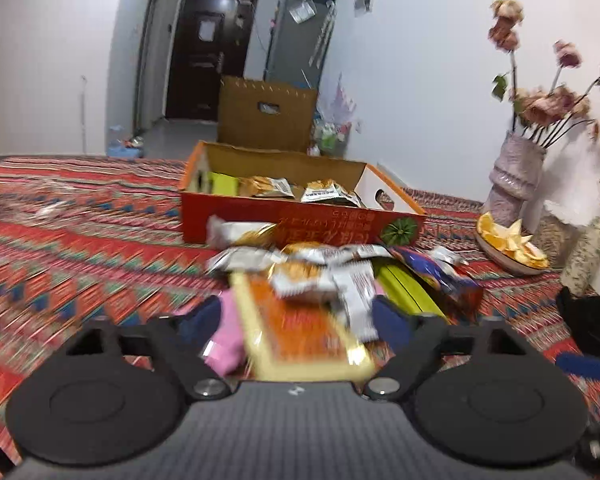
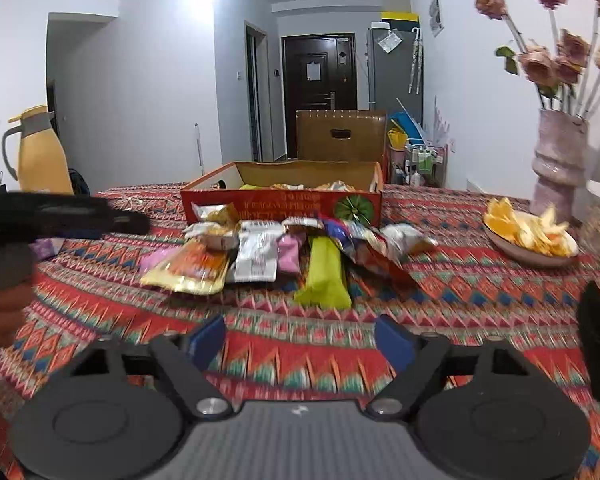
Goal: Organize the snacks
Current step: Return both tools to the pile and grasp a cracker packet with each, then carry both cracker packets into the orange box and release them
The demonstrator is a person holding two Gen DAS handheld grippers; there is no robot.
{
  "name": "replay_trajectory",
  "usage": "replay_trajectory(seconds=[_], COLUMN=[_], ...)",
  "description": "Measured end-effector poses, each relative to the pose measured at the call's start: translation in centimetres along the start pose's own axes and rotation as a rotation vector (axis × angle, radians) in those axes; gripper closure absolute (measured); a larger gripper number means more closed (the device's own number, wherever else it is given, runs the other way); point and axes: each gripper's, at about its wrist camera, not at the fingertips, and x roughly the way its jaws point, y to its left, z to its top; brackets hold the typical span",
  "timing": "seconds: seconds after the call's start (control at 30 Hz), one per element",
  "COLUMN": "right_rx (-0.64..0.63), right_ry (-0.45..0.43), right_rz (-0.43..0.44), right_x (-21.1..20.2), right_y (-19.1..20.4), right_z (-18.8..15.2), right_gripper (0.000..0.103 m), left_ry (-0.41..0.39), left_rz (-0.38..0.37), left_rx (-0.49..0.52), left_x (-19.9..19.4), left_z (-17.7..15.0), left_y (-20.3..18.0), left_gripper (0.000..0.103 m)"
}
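An open red cardboard box [image 1: 300, 226] [image 2: 280, 204] stands on the patterned tablecloth with a few snack packets inside. A loose pile of snack packets [image 1: 312, 272] [image 2: 260, 248] lies in front of it. My left gripper [image 1: 296, 324] is low over the near end of the pile. An orange-and-yellow packet [image 1: 300, 332] [image 2: 192, 268] lies between its blue pads, with a pink packet [image 1: 228, 332] against the left pad. The view is blurred, and I see no squeeze on the packet. My right gripper [image 2: 300, 340] is open over bare cloth, short of a green packet [image 2: 324, 276].
A plate [image 1: 496, 258] [image 2: 512, 250] of orange peel and a vase [image 1: 512, 184] [image 2: 560, 160] of dried roses stand at the right. A yellow jug [image 2: 40, 152] is at the far left. A brown carton [image 1: 264, 116] [image 2: 340, 136] stands beyond the table.
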Motion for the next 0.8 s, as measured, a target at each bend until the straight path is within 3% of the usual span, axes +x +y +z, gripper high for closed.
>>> replay_trajectory(seconds=[0.17,0.27,0.37,0.47,0.57,0.8], right_rx=[0.02,0.001,-0.035,-0.043,-0.047,-0.054], right_ry=[0.028,0.035,0.046,0.084,0.132,0.13], right_rz=[0.015,0.025,0.047,0.076,0.11,0.014], right_x=[4.8,7.4,9.9,12.8,15.9,18.0], right_y=[0.0,0.4,1.1,2.0,3.5,5.3], right_z=[2.1,3.7,5.0,5.9,6.3,4.9], right_gripper=[0.042,0.044,0.044,0.044,0.046,0.049], left_ry=[0.116,0.186,0.177,0.154,0.121,0.046], left_rz=[0.003,0.012,-0.011,-0.055,-0.047,-0.018], left_rx=[0.001,0.01,0.013,-0.005,-0.007,-0.073], left_x=[9.1,12.0,10.9,8.5,6.0,-0.1], left_z=[2.2,2.3,2.3,2.3,1.9,0.5], left_y=[-0.4,-0.3,0.4,1.4,2.0,4.0], left_gripper=[0.03,0.045,0.058,0.058,0.059,0.059])
